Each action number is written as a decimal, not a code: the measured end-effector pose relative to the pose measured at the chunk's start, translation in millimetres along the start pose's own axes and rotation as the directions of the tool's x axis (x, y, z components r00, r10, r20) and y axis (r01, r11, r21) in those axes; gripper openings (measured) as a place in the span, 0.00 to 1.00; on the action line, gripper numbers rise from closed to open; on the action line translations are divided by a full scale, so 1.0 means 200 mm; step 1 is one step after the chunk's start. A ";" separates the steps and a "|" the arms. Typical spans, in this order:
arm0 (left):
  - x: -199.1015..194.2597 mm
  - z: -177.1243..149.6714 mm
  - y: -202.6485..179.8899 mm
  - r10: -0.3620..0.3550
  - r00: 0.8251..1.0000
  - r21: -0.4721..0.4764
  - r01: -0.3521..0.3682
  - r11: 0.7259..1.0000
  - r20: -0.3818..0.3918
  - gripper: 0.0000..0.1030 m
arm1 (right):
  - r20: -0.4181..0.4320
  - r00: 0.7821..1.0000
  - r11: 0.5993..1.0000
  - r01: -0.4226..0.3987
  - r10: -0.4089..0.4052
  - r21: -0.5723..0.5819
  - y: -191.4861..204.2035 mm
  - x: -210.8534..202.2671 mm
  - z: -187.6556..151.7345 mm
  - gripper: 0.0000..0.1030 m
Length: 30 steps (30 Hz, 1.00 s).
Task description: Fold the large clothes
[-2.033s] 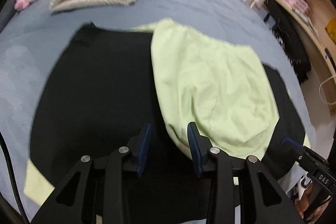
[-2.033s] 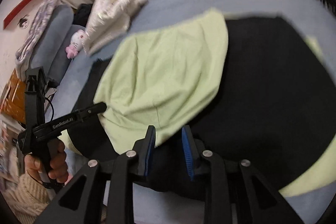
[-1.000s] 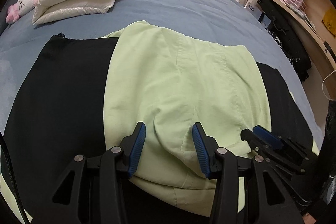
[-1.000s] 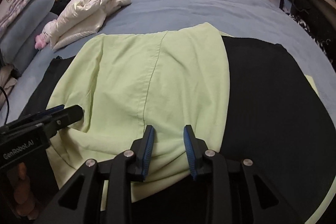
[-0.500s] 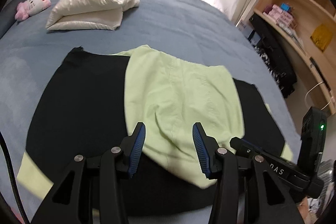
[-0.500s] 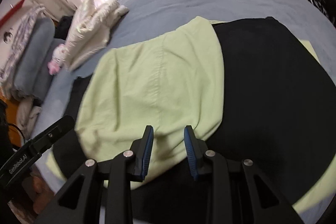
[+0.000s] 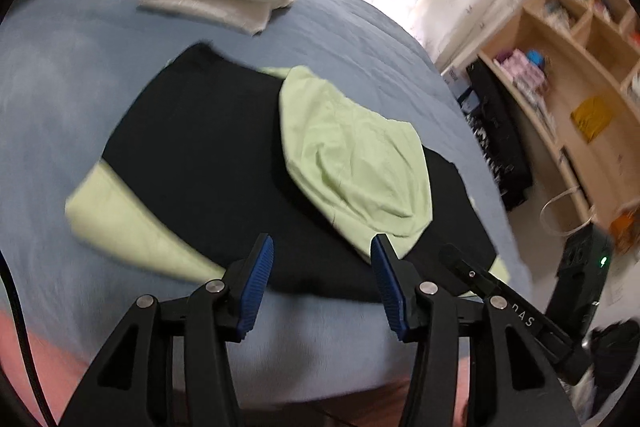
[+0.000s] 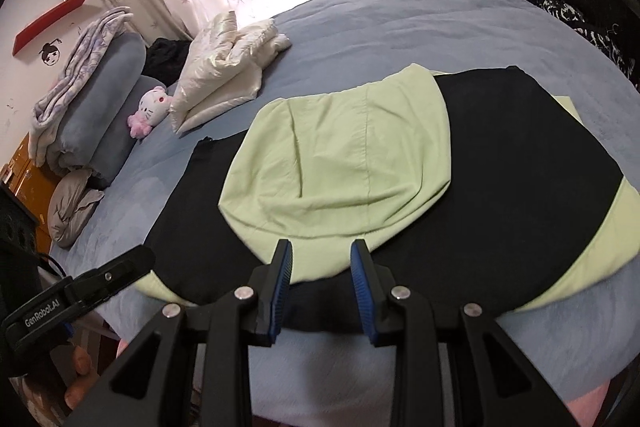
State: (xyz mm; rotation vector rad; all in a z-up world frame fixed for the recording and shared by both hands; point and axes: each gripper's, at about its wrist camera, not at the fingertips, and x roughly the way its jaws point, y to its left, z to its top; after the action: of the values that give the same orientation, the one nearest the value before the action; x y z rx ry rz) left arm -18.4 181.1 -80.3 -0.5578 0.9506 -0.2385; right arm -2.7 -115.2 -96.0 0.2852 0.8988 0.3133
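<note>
Both sets of fingers are released, nothing between them. My left gripper (image 7: 322, 255) hangs over the near edge of the bed (image 7: 360, 39), blue pads spread wide; my right gripper (image 8: 320, 261) does the same, pads parted less, just short of the garment's near hem. Both held back and high, I judge to get a full look at the layout before the next grab.

Past the fingers: the black garment (image 8: 520, 163) lies flat, spread across the bed's near part, light green cuffs or hem bands poking out at its left and right ends. The green hood (image 8: 340, 163) is folded in over the black body, middle of the garment, a bit rumpled. Looks placed that way so the piece becomes a plain rectangle; sides are not folded in yet, so I judge the fold is early.

Far left on the bed: a folded cream jacket (image 8: 224, 75), a pink plush cat (image 8: 150, 111), grey pillows (image 8: 100, 99). Wooden shelves (image 7: 580, 67) off to the right. Left view is motion-blurred.
</note>
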 end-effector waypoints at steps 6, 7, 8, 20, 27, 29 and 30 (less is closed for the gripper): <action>0.01 -0.08 0.26 -0.100 0.994 -0.232 0.088 0.969 -0.038 0.49 | 0.006 1.000 1.000 0.001 -0.001 -0.024 0.03 -0.02 -0.05 0.29; 0.02 -0.10 0.31 -0.122 0.992 -0.274 0.106 0.956 -0.043 0.49 | 0.003 1.000 1.000 -0.004 0.004 -0.024 0.03 -0.02 -0.05 0.29; 0.03 -0.11 0.33 -0.133 0.990 -0.299 0.113 0.948 -0.047 0.49 | 0.002 1.000 1.000 -0.009 0.009 -0.026 0.03 -0.02 -0.05 0.29; 0.21 -0.11 0.47 -0.172 0.984 -0.378 0.175 0.909 0.042 0.49 | -0.023 1.000 0.997 -0.019 0.017 -0.081 0.08 0.04 -0.08 0.29; 0.33 0.04 0.43 -0.070 0.993 -0.237 0.090 0.967 0.095 0.49 | -0.019 1.000 0.993 -0.008 0.006 -0.121 0.11 0.09 -0.06 0.29; 0.37 0.09 0.44 -0.054 0.992 -0.220 0.078 0.972 0.113 0.49 | -0.015 1.000 0.990 0.005 -0.007 -0.139 0.11 0.10 -0.05 0.29; 0.38 0.11 0.45 -0.054 0.991 -0.224 0.080 0.971 0.120 0.49 | -0.014 1.000 0.989 0.012 -0.014 -0.146 0.11 0.11 -0.04 0.29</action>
State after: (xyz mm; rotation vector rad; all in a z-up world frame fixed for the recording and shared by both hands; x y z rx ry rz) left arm 39.5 230.3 -172.8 -0.8085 0.8551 -0.1567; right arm 1.0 -84.8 -108.8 0.1415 0.8871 0.3679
